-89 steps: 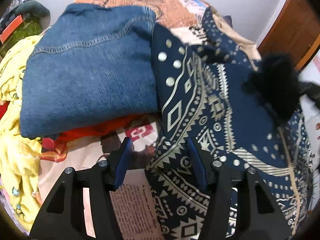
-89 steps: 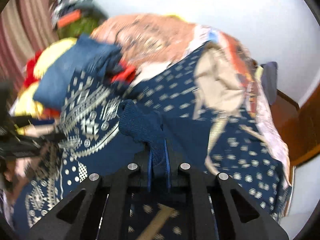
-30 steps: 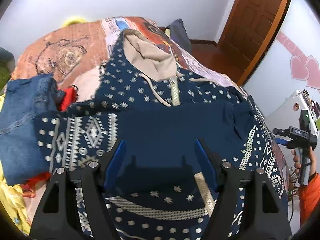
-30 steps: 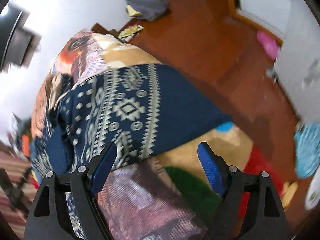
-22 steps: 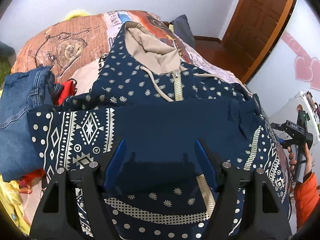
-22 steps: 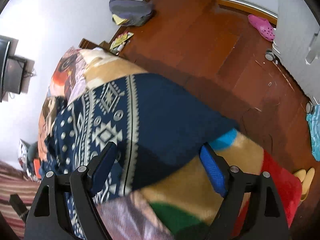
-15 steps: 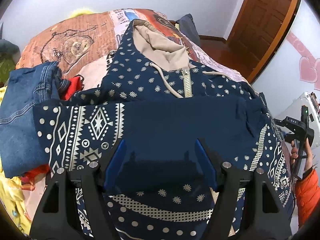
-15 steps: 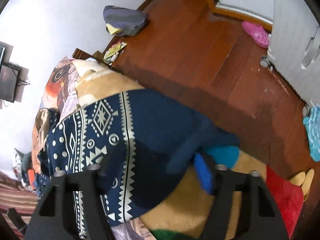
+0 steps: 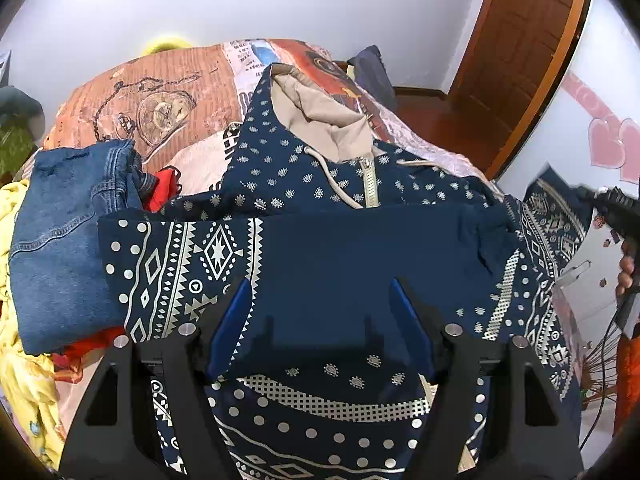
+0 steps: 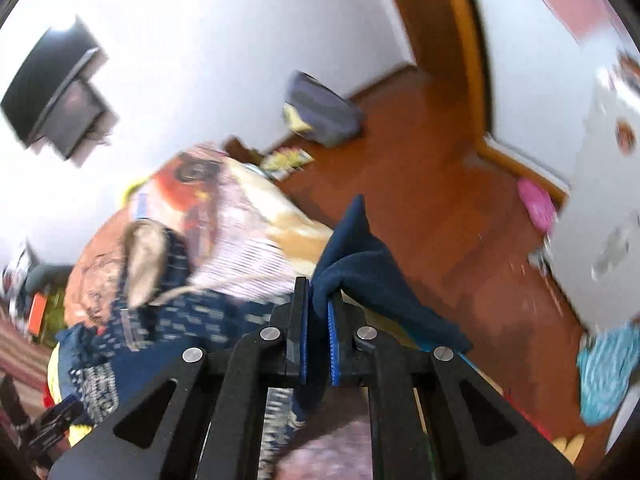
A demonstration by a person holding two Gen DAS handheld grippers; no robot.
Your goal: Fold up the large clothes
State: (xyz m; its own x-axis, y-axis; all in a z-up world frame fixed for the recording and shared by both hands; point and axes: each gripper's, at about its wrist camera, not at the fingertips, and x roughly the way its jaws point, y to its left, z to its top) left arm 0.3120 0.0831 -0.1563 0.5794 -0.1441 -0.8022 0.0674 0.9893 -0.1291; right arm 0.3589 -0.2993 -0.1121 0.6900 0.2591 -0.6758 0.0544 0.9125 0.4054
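**Right tool clamped on hoodie sleeve; left tool open above garment**

The navy patterned hoodie lies spread on the bed, zip front up, its beige-lined hood toward 12 o'clock in the left wrist view. One patterned sleeve is folded across the chest from the 9 o'clock side. A plain navy panel covers the middle of the garment.

The left tool stands with its blue pads apart, directly over the plain navy panel. Nothing is between the pads; whether they touch the cloth cannot be told.

The right tool is closed, its pads pinching a fold of plain navy hoodie fabric that stands up between them toward 12 o'clock. The right wrist view is blurred. In the left wrist view the right tool appears at 3 o'clock, held in a hand, with a patterned part of the hoodie raised beside it.

Folded jeans lie at 9 o'clock, touching the folded sleeve, with a red garment and a yellow cloth beside them.
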